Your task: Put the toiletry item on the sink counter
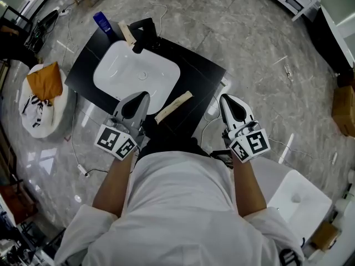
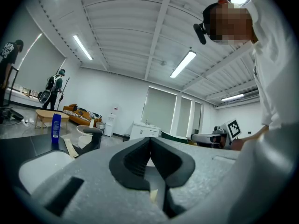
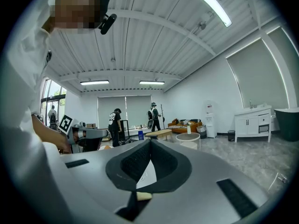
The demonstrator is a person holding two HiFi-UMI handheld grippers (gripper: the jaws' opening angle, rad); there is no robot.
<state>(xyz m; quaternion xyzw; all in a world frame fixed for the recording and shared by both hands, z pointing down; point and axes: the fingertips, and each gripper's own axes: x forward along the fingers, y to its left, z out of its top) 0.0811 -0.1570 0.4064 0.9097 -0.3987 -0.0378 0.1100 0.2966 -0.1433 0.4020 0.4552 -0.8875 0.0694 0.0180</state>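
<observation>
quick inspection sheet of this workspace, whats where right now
surface: black counter with a white basin and a black faucet, on a grey marble floor
job's things: blue bottle upright at the far left corner; far beige item beside the faucet; near beige item lying by the near edge
clutter: nothing seen on the counter
grippers: left tool shut, empty, above the basin's near rim; right tool shut, empty, right of the counter
cables: white cable loose on the floor, left
surroundings: white cushion with an orange thing on it; white stool; cardboard box; people far off
</observation>
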